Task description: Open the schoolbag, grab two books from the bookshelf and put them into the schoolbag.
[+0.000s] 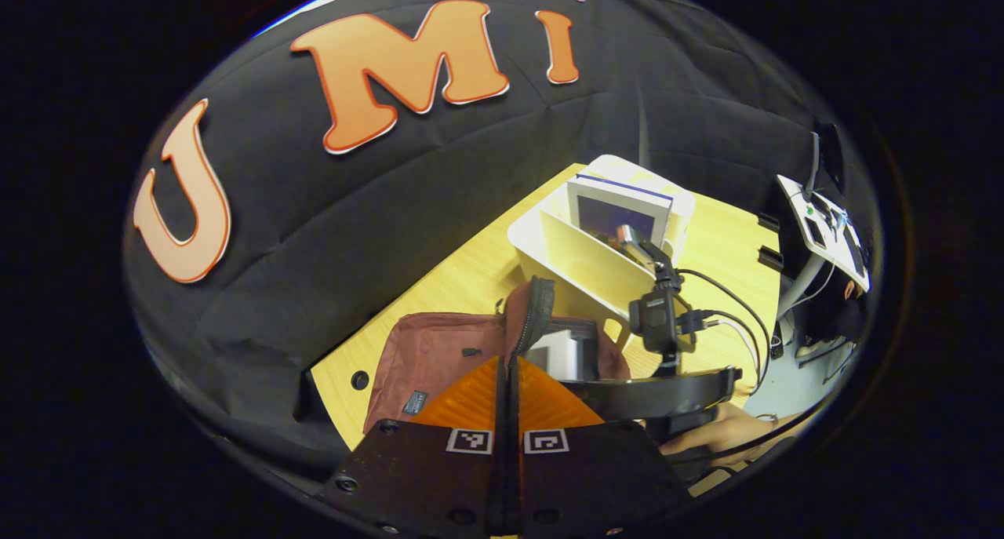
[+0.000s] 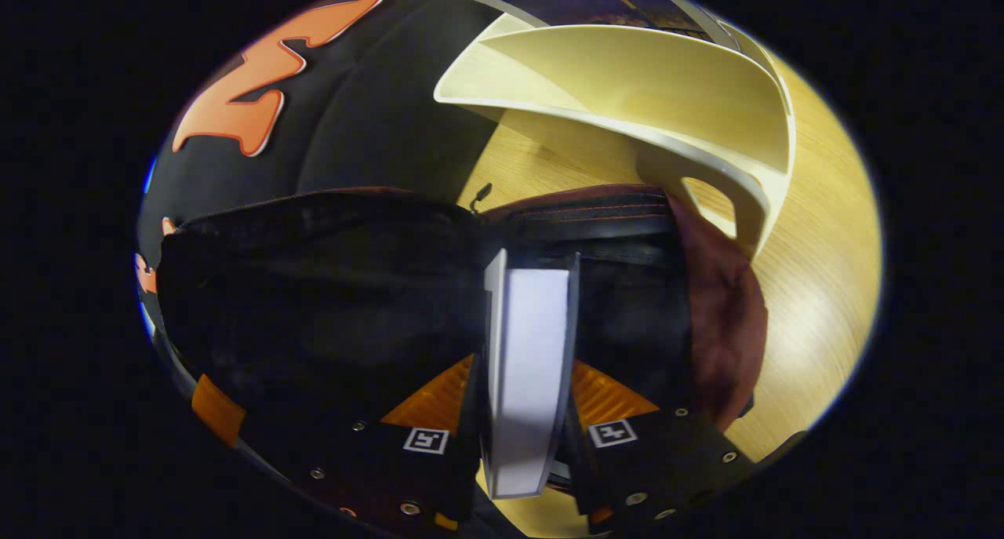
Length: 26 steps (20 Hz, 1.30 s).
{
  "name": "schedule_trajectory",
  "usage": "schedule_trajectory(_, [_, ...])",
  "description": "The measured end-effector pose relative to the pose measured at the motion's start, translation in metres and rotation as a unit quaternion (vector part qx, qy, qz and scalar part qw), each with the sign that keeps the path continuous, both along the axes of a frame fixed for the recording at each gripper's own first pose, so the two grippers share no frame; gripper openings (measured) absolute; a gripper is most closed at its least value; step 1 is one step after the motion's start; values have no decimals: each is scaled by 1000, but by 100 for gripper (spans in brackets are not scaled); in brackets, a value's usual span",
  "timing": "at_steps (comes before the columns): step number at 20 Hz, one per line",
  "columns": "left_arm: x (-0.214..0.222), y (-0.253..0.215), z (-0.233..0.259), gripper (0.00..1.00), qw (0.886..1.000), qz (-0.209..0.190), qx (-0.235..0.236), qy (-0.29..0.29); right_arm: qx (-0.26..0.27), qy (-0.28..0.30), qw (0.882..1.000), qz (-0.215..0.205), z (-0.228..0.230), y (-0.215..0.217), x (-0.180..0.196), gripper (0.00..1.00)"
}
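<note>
**Book clamped over the open schoolbag**

Left gripper view: my left gripper [image 1: 508,382] has its jaws drawn together on the edge of the schoolbag [image 1: 439,358], pinching the dark zip flap that stands up just ahead of the fingertips. The maroon bag lies on the wooden desk [image 1: 463,276], its mouth pulled open. Past the flap I see the right gripper [image 1: 584,358] reaching over the opening with a book [image 1: 558,354] in it, and a hand [image 1: 718,437] holding that gripper at the right edge. Beyond the bag stands the cream bookshelf [image 1: 580,260], with a second book [image 1: 620,209] upright in its far slot.

Right gripper view: my right gripper [image 2: 524,413] is clamped on the book [image 2: 527,366], a finger pressed against each cover, its pale page edge facing me and standing straight up between the jaws. The book sits directly over the schoolbag's [image 2: 722,319] dark open interior. The bookshelf [image 2: 651,92] is just behind the bag, its lower rim touching or nearly touching the bag's back edge; I cannot tell which.
</note>
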<state>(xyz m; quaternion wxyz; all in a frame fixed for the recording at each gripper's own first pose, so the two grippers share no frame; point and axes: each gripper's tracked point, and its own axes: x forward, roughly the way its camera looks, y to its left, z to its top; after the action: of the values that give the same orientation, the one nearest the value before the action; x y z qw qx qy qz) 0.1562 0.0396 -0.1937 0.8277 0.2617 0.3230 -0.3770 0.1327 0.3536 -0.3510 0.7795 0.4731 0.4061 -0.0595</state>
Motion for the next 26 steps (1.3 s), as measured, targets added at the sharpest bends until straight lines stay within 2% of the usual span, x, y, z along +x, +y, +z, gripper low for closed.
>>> schedule_trajectory(1, [2,5,-2,0,1000,4,0,0,-1,18,1000,4,-7,-1,-5,45])
schedule_trajectory(2, [2,9,-3,1,1000,7,0,2,-2,34,999,9,-12,-4,-12,71])
schedule_trajectory(3, [1,10,-6,0,1000,7,-3,6,-5,46,999,12,-14,-6,-16,92])
schedule_trajectory(4, [0,11,-6,0,1000,6,-6,11,-6,54,998,17,-14,-8,-20,97])
schedule_trajectory(7, [-2,17,-12,1,1000,11,-10,16,-4,69,997,41,-8,-15,-36,98])
schedule_trajectory(13, [-6,20,-20,1,999,21,-26,29,-47,35,995,76,21,-50,-62,98])
schedule_trajectory(18, [-10,21,-27,1,999,15,-25,33,-138,30,983,120,40,-107,-101,98])
schedule_trajectory(21, [-8,21,-32,0,999,16,-30,39,-185,24,976,114,62,-150,-110,98])
schedule_trajectory(23, [-7,22,-35,0,998,16,-32,43,-228,20,965,126,82,-180,-114,98])
schedule_trajectory(26, [-4,22,-40,1,998,19,-34,49,-314,20,935,163,124,-224,-112,98])
